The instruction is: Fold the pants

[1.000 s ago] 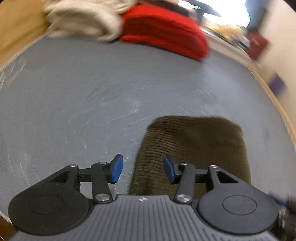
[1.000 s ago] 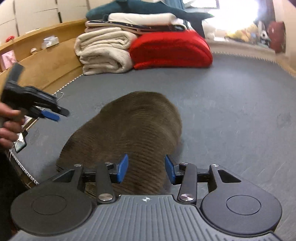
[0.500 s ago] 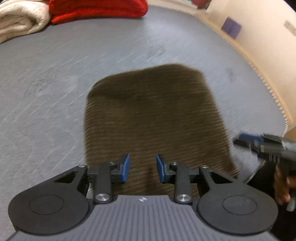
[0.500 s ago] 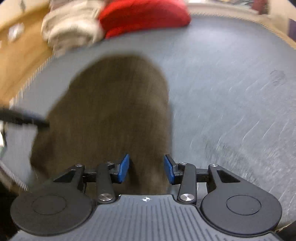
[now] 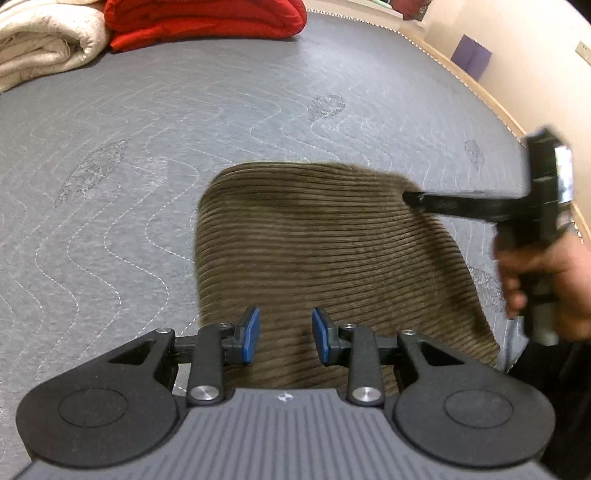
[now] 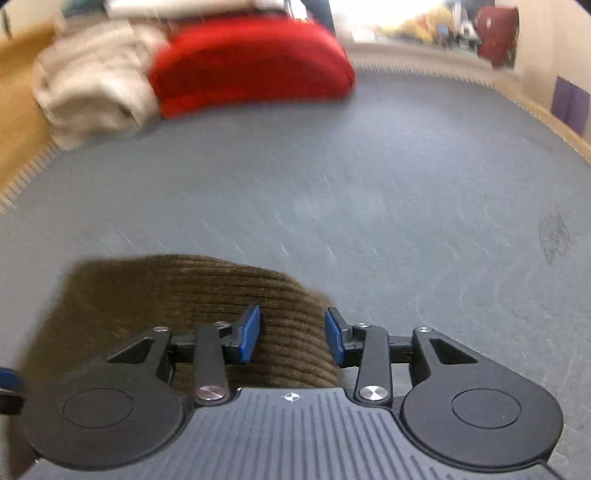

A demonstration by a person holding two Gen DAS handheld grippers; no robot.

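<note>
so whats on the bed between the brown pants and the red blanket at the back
Nothing: only bare grey quilted bedcover lies between the brown pants and the red blanket. The left wrist view shows it sharpest.

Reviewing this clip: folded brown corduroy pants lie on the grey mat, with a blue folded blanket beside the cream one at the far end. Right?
Not quite. The blanket beside the cream blanket is red, not blue, as the left wrist view shows. The brown corduroy pants do lie folded on the grey mat.
</note>
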